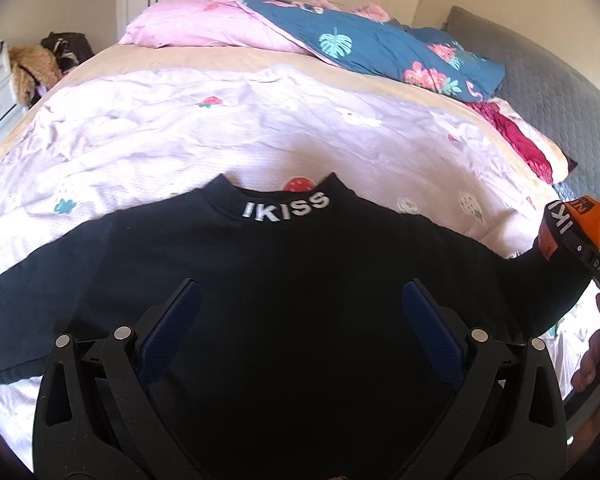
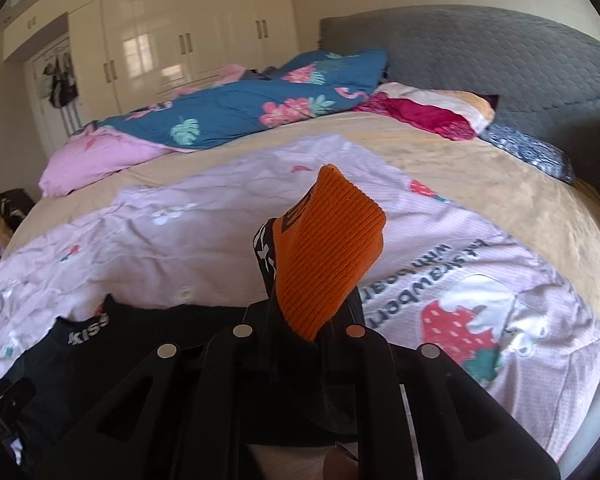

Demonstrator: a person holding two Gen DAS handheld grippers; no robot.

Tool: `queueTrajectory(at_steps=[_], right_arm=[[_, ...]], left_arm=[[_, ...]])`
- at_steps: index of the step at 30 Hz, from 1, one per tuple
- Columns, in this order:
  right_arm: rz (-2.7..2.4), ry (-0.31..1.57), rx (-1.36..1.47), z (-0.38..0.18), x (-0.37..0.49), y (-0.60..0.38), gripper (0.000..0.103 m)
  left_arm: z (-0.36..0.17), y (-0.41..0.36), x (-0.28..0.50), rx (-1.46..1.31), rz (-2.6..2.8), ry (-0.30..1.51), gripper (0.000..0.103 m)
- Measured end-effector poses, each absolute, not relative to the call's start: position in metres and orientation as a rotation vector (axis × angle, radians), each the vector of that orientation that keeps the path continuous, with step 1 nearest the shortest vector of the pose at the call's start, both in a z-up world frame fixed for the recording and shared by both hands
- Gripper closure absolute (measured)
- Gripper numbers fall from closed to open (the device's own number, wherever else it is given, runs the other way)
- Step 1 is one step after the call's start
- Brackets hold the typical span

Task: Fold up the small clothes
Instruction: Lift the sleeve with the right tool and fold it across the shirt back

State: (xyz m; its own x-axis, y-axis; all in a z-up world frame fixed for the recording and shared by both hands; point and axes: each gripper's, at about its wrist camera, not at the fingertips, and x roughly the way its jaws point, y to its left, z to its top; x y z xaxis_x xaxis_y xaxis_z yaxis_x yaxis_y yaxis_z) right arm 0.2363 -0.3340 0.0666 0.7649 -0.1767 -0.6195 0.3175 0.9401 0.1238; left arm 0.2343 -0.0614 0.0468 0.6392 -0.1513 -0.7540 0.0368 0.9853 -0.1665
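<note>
On the bed's crinkled lilac sheet (image 1: 148, 128), a soft black shirt (image 1: 284, 264) lies under the wide-open left gripper (image 1: 300, 300); the right gripper (image 2: 312, 316) pinches its ribbed orange cuff (image 2: 328, 248).

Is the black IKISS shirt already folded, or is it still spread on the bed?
Mostly spread: the black shirt lies flat, collar and body open. Only its orange cuff is lifted, pinched in the right claw.

Beyond the black top (image 1: 284, 264), the pale strawberry-print sheet (image 1: 228, 128) lies flat and unobstructed across the bed's middle. The rolled blue floral quilt (image 1: 380, 48) bounds its far edge, the red pillow (image 1: 516, 136) and grey headboard (image 2: 480, 56) its right side.
</note>
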Motion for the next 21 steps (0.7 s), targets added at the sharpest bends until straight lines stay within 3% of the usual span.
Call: queueTrajectory(at_steps=[21], right_arm=[[0.142,0.686,0.161,0.054,0.248,-0.185,0.091]], left_arm=[[0.024,0.035,0.233,-0.556,-0.218,0.925,0.009]])
